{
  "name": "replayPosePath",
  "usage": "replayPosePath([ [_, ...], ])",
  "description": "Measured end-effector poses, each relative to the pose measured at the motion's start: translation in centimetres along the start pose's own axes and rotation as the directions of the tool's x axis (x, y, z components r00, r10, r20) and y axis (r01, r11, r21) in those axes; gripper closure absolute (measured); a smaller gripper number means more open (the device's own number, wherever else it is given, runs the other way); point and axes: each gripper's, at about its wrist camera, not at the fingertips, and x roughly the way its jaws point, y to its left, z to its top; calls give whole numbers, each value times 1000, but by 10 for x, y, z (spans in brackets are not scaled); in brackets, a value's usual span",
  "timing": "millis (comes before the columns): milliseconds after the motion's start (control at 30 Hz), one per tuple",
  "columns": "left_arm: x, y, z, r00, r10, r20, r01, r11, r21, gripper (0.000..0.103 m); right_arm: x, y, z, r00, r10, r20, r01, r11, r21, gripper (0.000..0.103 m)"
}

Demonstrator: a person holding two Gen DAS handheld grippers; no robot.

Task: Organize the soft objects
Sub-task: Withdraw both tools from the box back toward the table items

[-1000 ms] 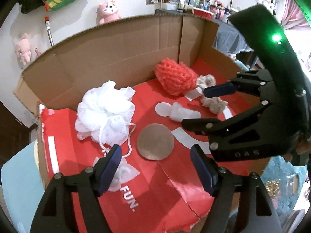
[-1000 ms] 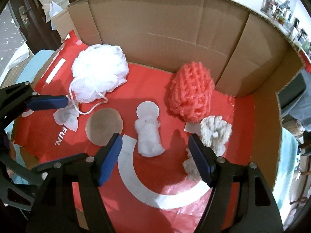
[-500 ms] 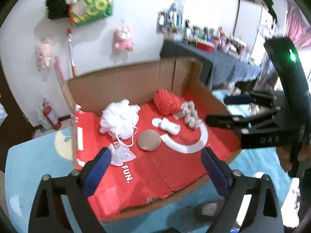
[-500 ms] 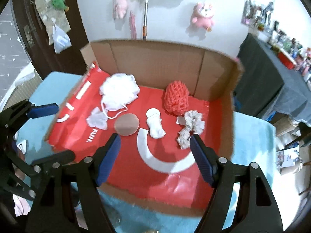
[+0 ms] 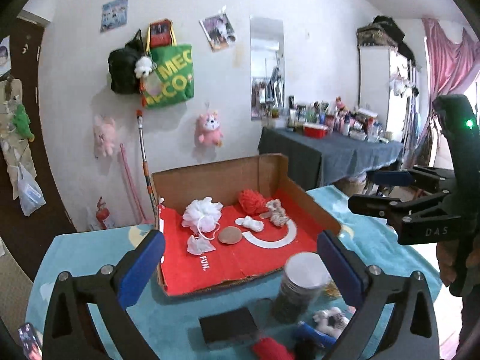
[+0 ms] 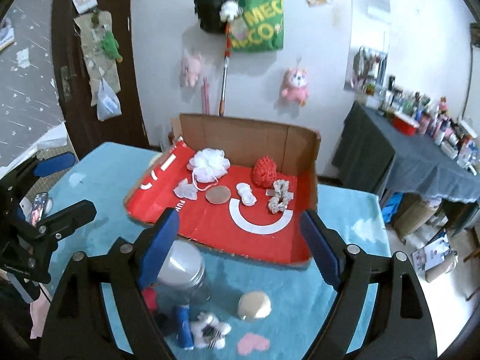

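Note:
An open cardboard box (image 5: 210,186) with a red floor stands on the blue-covered table. In it lie a white bath pouf (image 5: 202,214), a red net sponge (image 5: 252,202), a pale scrunchie (image 5: 277,213), a white cotton roll (image 5: 253,223), a round brown pad (image 5: 229,235) and a small white mesh piece (image 5: 198,244). My left gripper (image 5: 240,258) hangs well back from the box, jaws opening, nothing between them. My right gripper (image 6: 240,240) is likewise pulled back and opening, empty. Each gripper shows at the edge of the other's view.
In front of the box stand a jar with a silver lid (image 6: 186,273), a black block (image 5: 229,327), a beige puff (image 6: 255,304), a small white-and-black plush (image 6: 210,330) and a red soft thing (image 5: 270,349). A phone (image 6: 39,210) lies at the left. A cluttered side table (image 6: 420,156) stands to the right.
Both grippers have drawn back and up out of the box, and their jaws have spread wider. The box now looks small and far, and the items in front of it have come into view.

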Motion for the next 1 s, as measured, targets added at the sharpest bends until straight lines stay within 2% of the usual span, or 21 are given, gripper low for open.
replayPosePath([
  [67,-13,-3,-8,1000,-1,21,2,1000,-17,0,-15,5,-10,999,-6,32,6,1000,-1,11],
  [267,-44,-9,-38,997,2,76,3,998,-65,0,-50,13,-47,994,-19,107,16,999,33,11],
  [433,-49,-14,-68,995,35,97,-25,995,-100,0,-64,20,-83,989,-35,143,28,998,57,11],
  [533,-47,-20,-85,995,33,96,-22,993,-112,0,-70,23,-104,982,-80,171,70,995,66,11],
  [700,-45,-28,-112,995,42,95,-31,993,-112,0,-72,18,-136,973,-115,199,87,986,144,11],
  [833,-36,-32,-132,995,58,80,-48,992,-117,0,-67,20,-155,957,-189,219,159,976,147,11],
  [1000,-18,-33,-156,998,54,14,-51,988,-143,0,-46,18,-179,971,-175,163,148,975,165,11],
])
